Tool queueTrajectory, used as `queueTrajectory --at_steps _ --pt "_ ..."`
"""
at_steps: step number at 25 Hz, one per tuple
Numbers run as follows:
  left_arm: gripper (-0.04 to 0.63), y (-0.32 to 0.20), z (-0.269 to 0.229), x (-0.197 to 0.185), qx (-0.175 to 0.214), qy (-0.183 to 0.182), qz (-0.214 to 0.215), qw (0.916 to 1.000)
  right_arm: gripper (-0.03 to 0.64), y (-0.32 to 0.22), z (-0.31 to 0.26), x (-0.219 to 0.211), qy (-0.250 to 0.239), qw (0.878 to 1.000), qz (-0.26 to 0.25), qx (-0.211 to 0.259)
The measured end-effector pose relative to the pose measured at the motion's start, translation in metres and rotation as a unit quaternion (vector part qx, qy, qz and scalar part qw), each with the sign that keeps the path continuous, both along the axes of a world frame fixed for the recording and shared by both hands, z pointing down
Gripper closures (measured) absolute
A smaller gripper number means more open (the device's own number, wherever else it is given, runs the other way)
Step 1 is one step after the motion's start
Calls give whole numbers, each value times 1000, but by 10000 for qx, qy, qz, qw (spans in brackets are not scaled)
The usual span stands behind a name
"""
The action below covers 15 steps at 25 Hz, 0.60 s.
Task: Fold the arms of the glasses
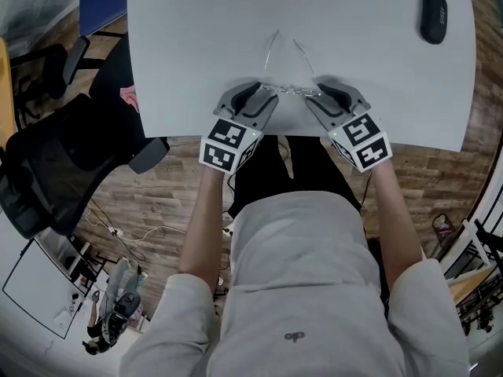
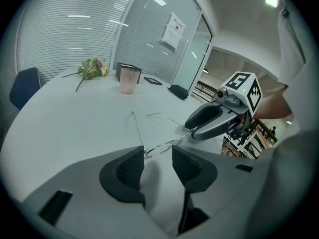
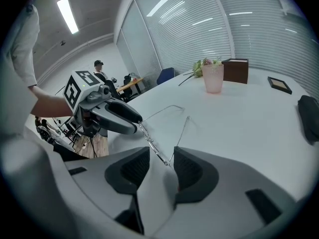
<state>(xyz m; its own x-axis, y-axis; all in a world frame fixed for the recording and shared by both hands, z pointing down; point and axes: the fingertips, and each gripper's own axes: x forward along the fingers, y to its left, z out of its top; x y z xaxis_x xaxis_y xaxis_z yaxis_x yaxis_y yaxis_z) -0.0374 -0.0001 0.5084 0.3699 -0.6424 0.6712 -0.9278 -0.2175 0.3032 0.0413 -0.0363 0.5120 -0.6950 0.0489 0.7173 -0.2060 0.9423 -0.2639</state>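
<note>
Jaws of left gripper [image 2: 158, 156] stand part-closed and clenched across one lens rim of the glasses [image 2: 159, 147], at the very tips; the rim spans tip to tip. Jaws of right gripper [image 3: 162, 158] are released: the other frame end, near its hinge, sits between them, closer to one pad, with a gap to the other.

Glasses: lenses and bridge run straight from one pair of jaws to the other. Both arms are unfolded, pointing away from the jaws over the counter [image 1: 196, 38], roughly parallel, approx. at right angles to the lens line.

Materials: glasses are thin silver wire w/ clear lenses and slim straight arms. Jaws are grey moulded shells w/ dark ribbed pads. Counter is smooth, matt, white.

Edges/room: near counter edge lies just behind both pairs of jaws. Ahead of the jaws the surface is bare for a long way. Black oblong case [image 1: 433, 12] lies well apart, beyond and outboard of the right jaws. Pink cup [image 2: 128, 80] and flowers [image 2: 92, 67] stand far ahead.
</note>
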Motion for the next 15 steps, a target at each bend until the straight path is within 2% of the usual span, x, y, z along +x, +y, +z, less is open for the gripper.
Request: queueTrajectory --at_steps 15 --pt "425 -1 0 -1 -18 2 26 10000 491 5 1 -1 44 9986 -512 88"
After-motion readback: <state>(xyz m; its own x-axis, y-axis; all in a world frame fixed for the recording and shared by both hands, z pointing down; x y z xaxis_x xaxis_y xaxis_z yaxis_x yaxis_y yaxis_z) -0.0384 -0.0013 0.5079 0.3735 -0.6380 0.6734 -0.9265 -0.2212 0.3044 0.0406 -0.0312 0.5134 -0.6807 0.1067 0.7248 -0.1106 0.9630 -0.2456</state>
